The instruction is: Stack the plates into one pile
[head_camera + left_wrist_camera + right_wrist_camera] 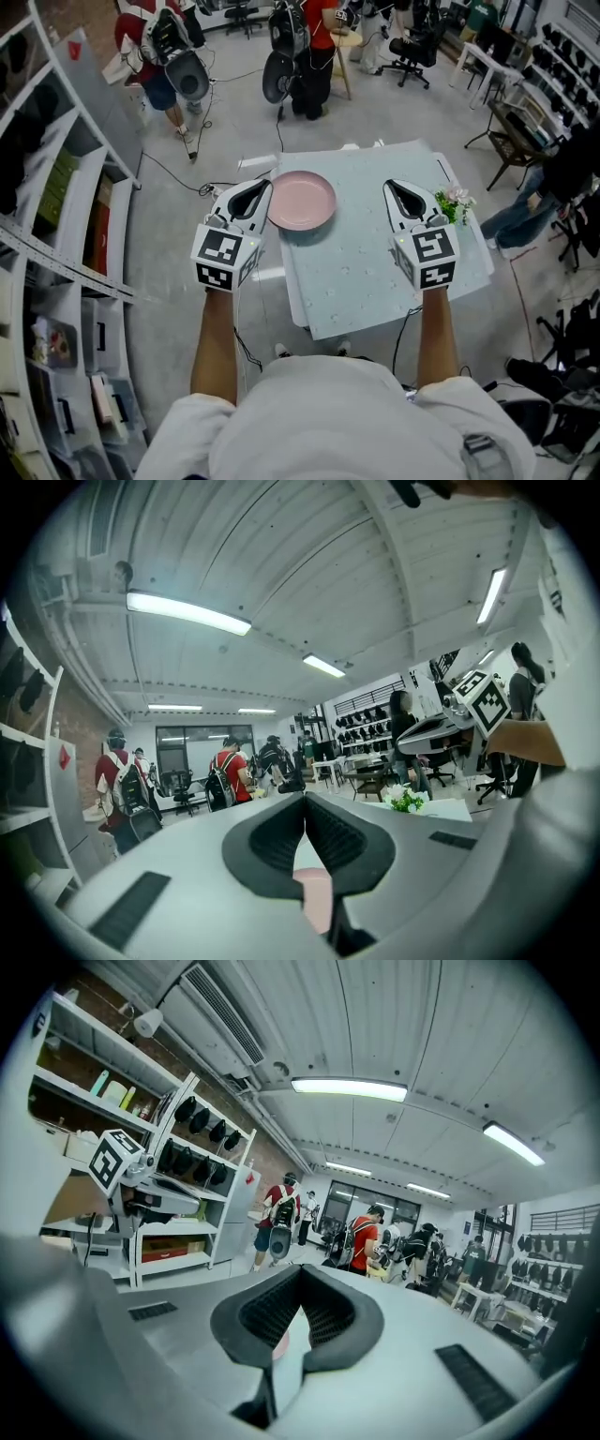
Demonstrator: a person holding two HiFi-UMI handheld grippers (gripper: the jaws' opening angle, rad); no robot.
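1. Risk: the pink plate (301, 200) lies near the far left edge of the table (375, 272), just beside the left gripper (263, 185) — a careless nudge could slide it off.
2. The left gripper and the right gripper (393, 186) both have their jaws pressed together on nothing, so they'd shove the plate, not grip it.
3. The plate is round, pale pink and glossy, with a shallow rim — I can't tell whether it's 1 plate or a pile.

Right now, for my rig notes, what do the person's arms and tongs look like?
Both the left tongs and right tongs are pale grey tapering shells with black ribbed pads. Each carries a white cube of black square markers. The person wears a white short-sleeved top.
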